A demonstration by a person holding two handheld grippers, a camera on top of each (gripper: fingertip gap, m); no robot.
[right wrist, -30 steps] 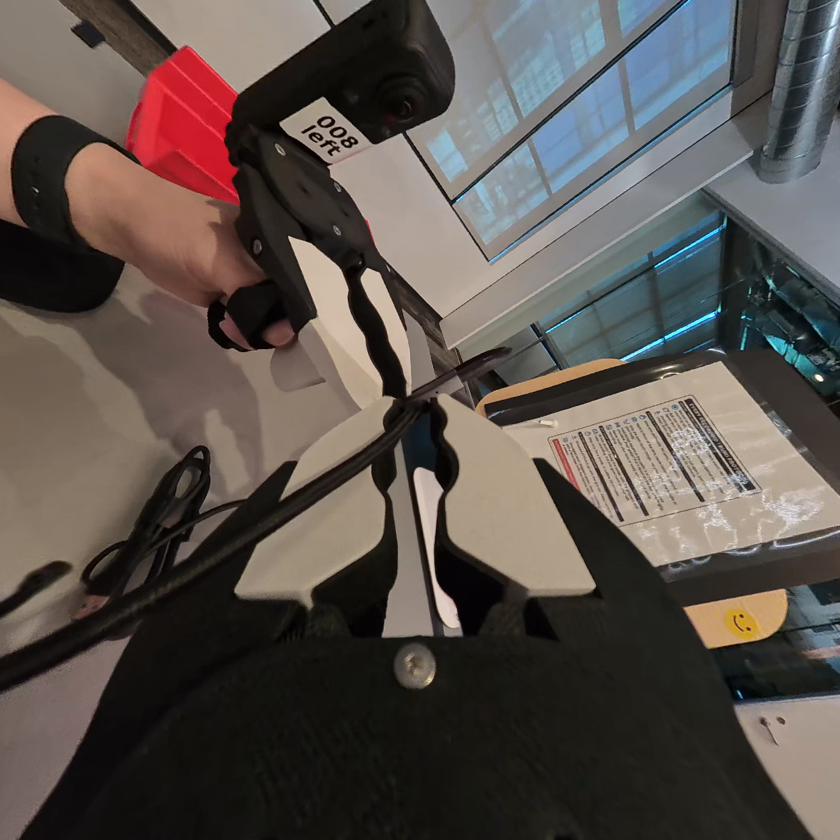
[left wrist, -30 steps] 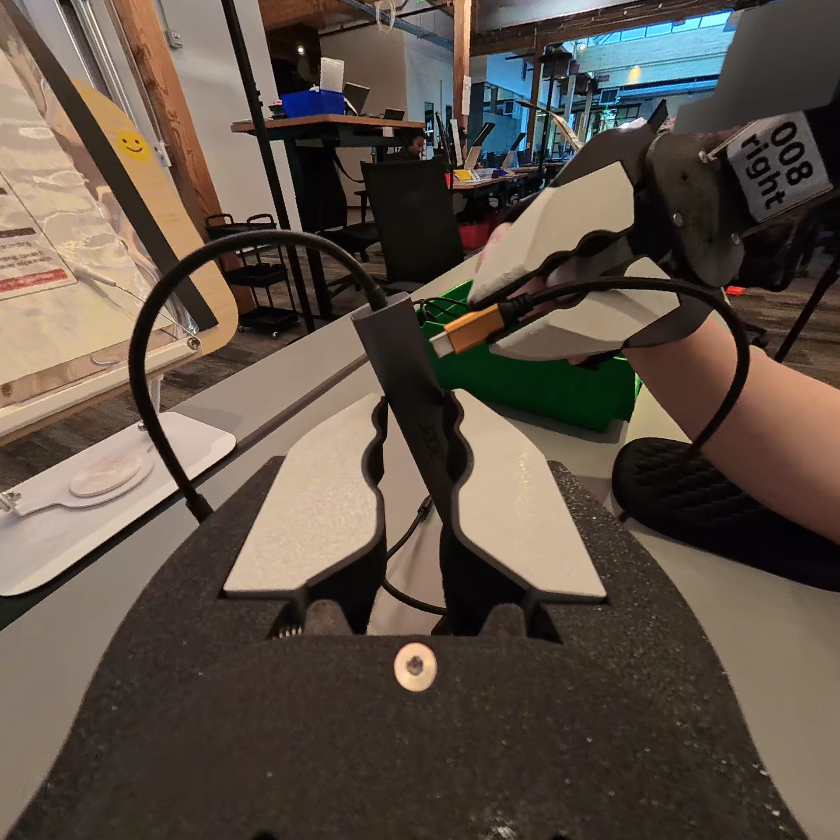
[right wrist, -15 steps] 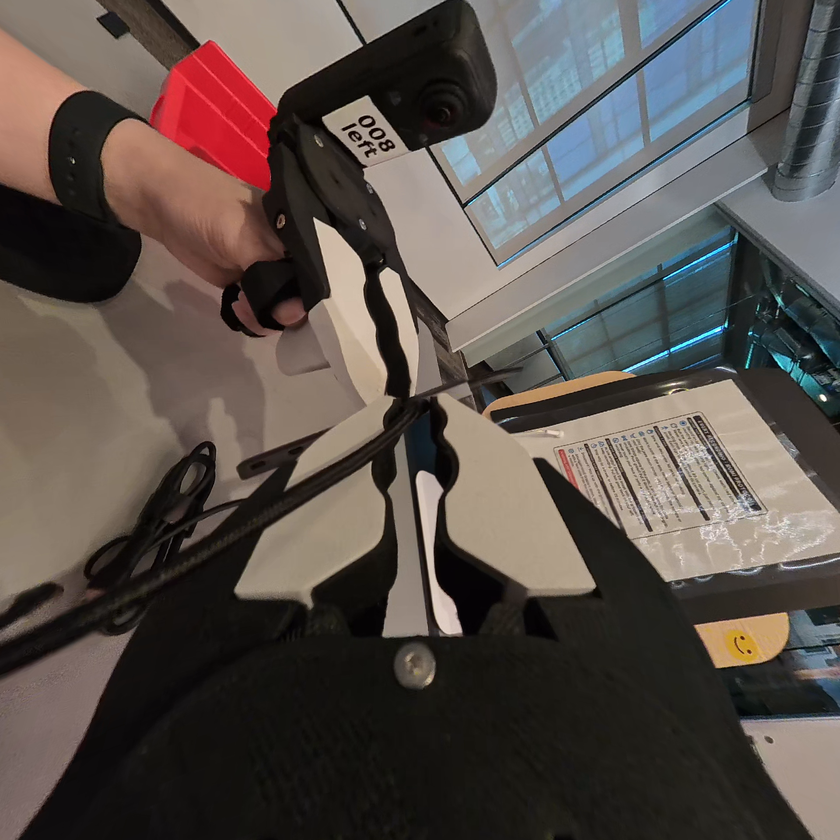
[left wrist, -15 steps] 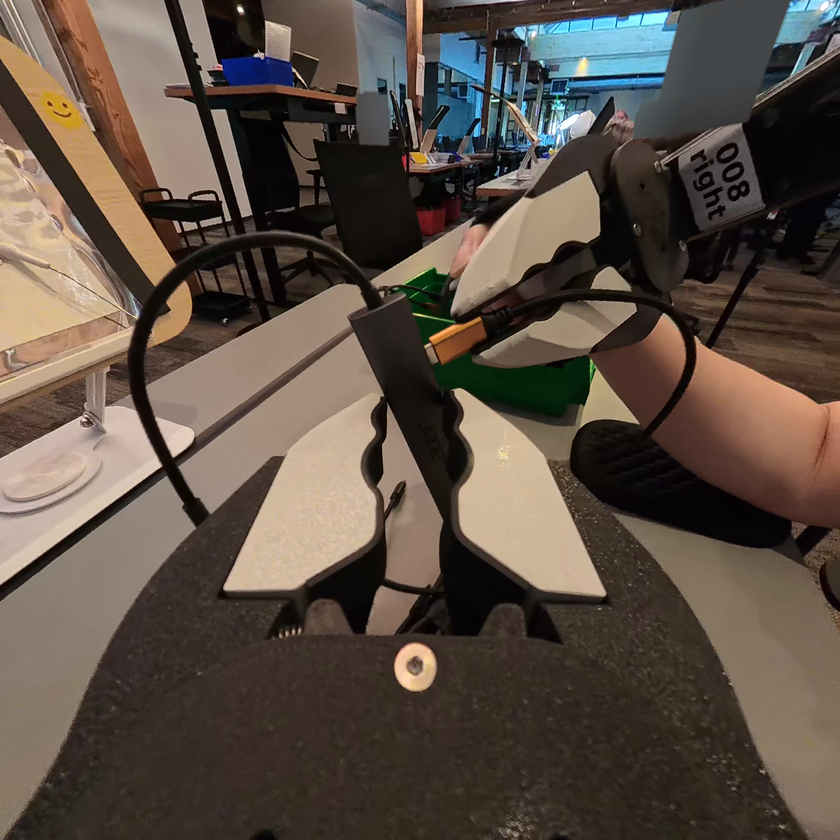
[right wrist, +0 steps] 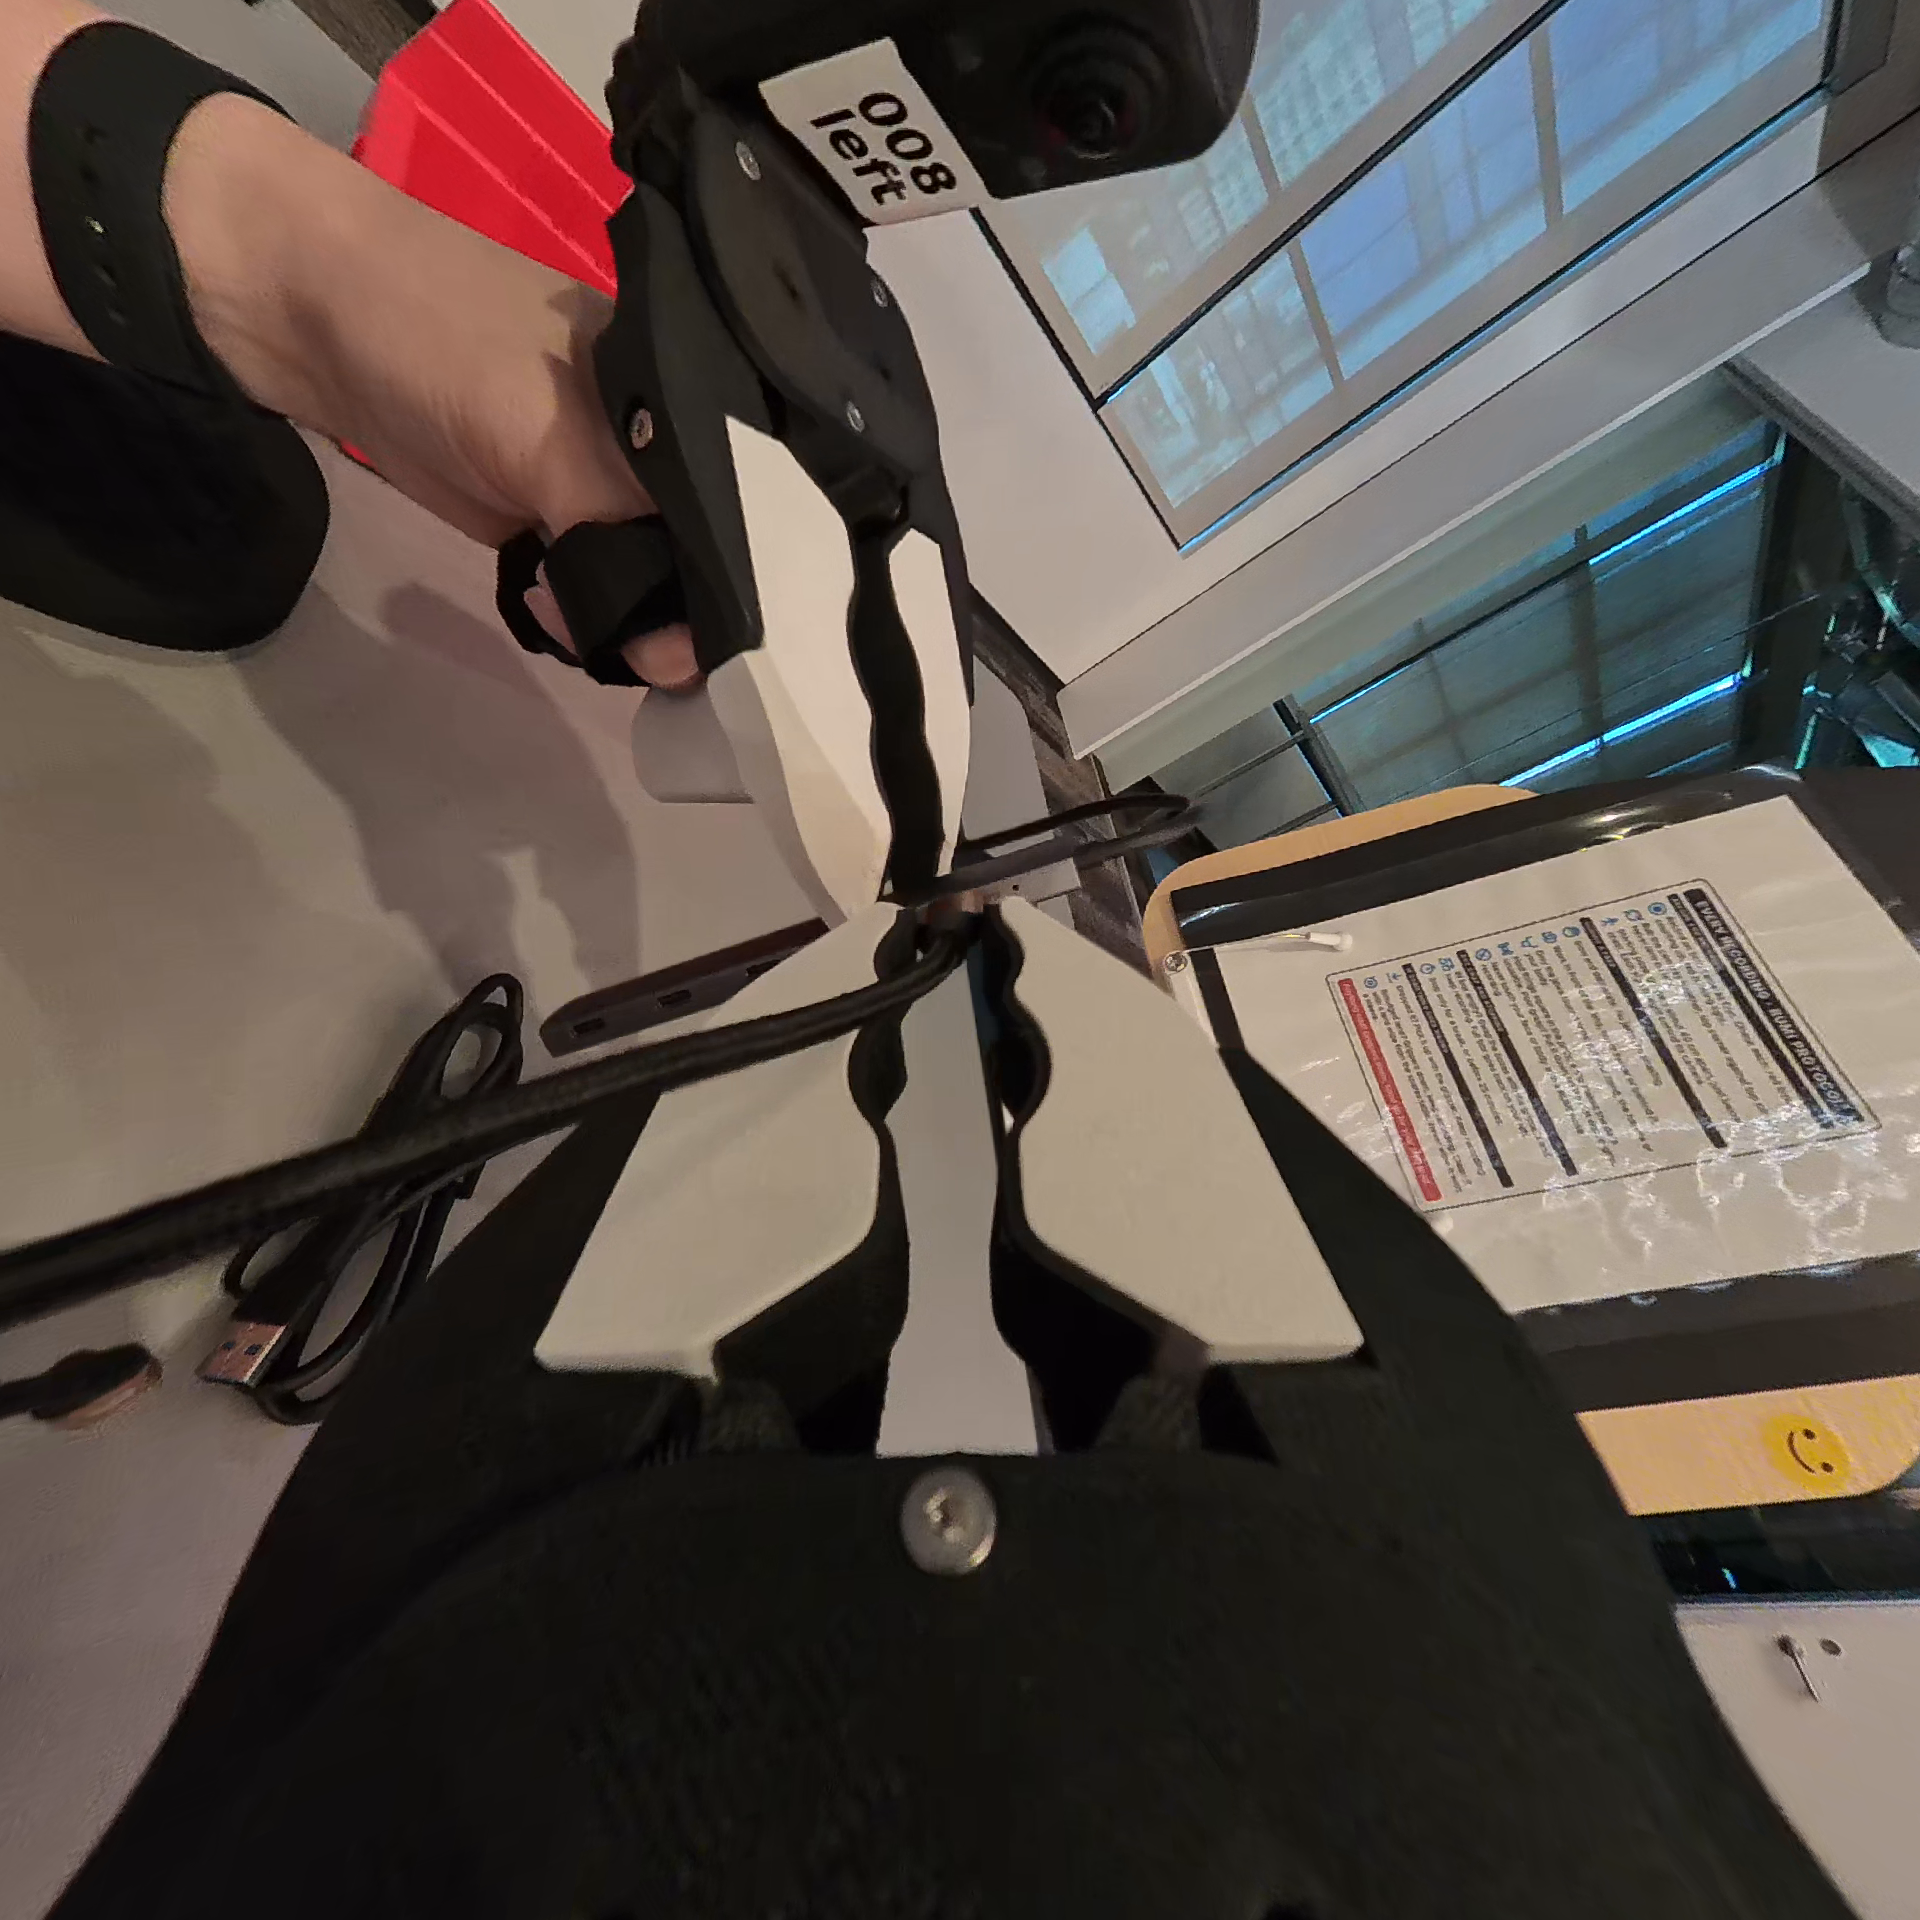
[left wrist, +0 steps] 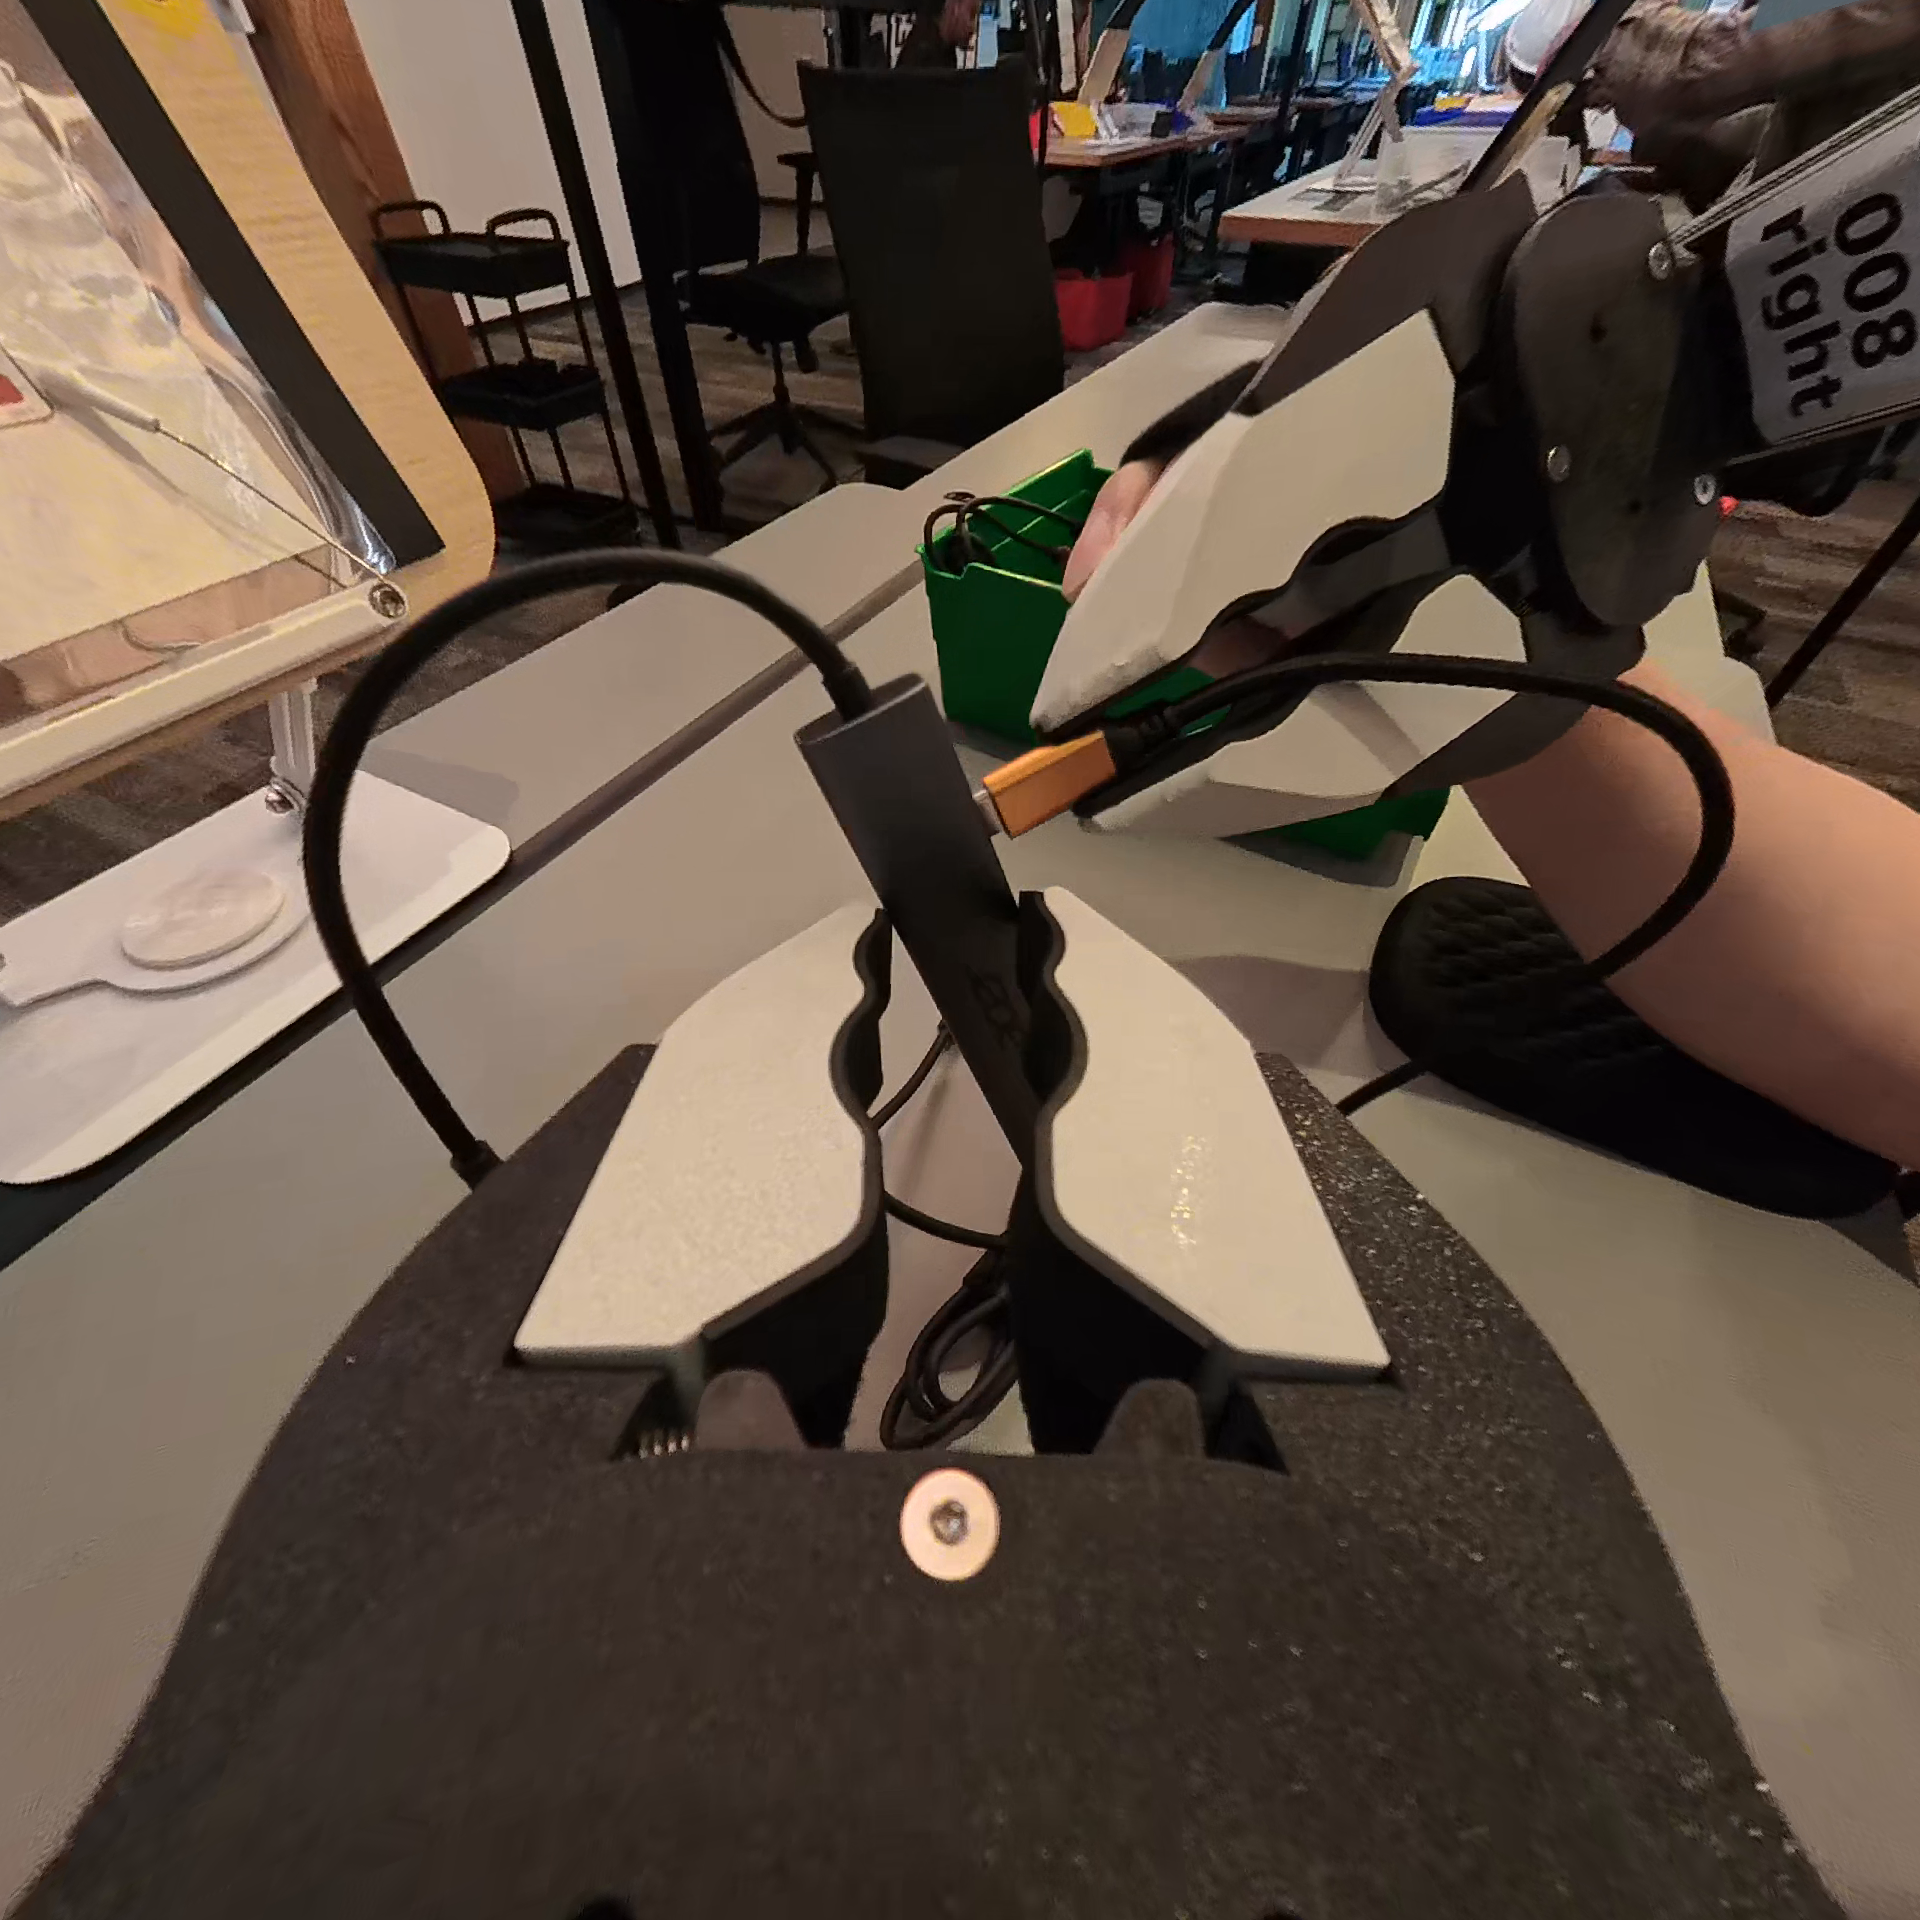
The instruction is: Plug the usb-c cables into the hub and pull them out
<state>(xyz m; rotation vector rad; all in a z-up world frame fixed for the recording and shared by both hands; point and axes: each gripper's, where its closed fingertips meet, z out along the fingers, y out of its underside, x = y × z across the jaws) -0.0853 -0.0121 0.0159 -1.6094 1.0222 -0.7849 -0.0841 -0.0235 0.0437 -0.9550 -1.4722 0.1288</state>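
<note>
**Behind the right tongs, a green bin of cables**

Beyond the right tongs (left wrist: 1081, 774), the green bin (left wrist: 987, 634) holds black cables. Those tongs clamp the orange-plugged cable (left wrist: 1049, 795), its tip touching the hub (left wrist: 914, 862), which the left tongs (left wrist: 961, 935) grip tilted above the desk (left wrist: 644, 665)

Grey table (left wrist: 665, 665): green bin (left wrist: 987, 634), black pad (left wrist: 1558, 1039).

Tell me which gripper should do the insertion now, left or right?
Right. The right gripper is shut on the orange-tipped cable, its plug at the hub's side. The left gripper is shut on the hub, likely best just bracing it.
</note>
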